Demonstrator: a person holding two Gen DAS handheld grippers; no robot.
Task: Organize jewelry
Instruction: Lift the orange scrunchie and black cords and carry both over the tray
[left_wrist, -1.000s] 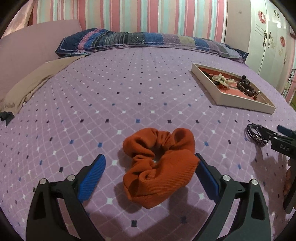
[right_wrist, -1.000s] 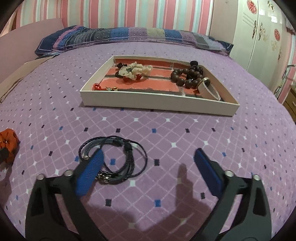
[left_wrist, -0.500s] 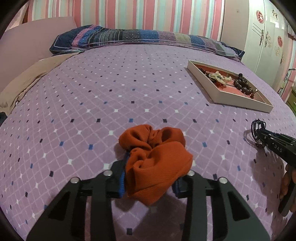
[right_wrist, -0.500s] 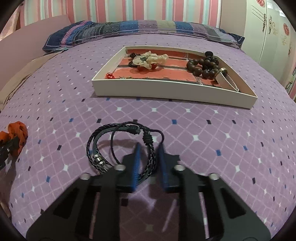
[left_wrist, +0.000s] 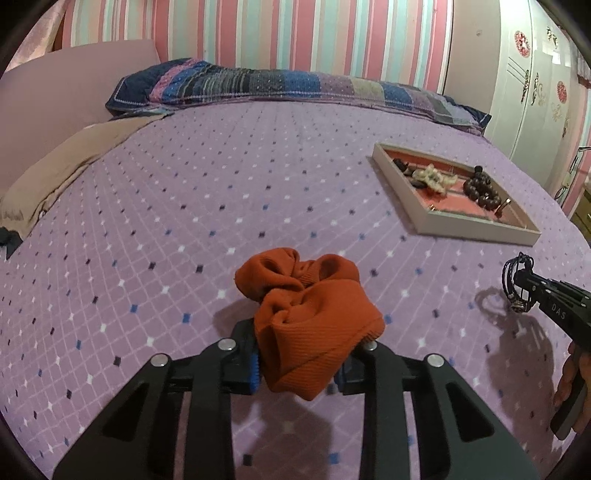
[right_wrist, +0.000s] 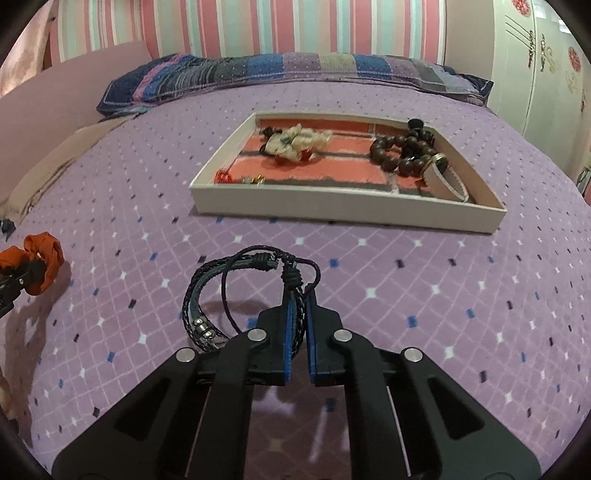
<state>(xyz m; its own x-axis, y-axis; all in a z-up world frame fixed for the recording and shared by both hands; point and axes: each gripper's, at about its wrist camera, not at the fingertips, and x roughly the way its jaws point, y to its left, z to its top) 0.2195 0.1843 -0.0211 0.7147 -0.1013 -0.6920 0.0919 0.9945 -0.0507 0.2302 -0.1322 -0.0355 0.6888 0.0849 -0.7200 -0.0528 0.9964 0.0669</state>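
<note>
Jaws of left gripper (left_wrist: 297, 369) having just closed, squeezing orange scrunchie (left_wrist: 308, 314); right gripper (right_wrist: 298, 325) is pinching braided bracelets (right_wrist: 236, 291) nearly shut. Tray (right_wrist: 343, 212) is lying ahead. Risk: loose loops are dangling, snagging the tray wall.

- The left gripper (left_wrist: 299, 373), wide open a second ago, has just been closing and now pinches the orange scrunchie (left_wrist: 308, 317).
- The right gripper (right_wrist: 300, 332) has clamped onto the black cord bracelet (right_wrist: 236, 291), lifting it clear of the bed (right_wrist: 406, 288).

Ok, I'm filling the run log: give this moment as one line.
left tongs: shut on scrunchie | right tongs: shut on bracelet | both lifted off bedspread | tray: ahead
</note>
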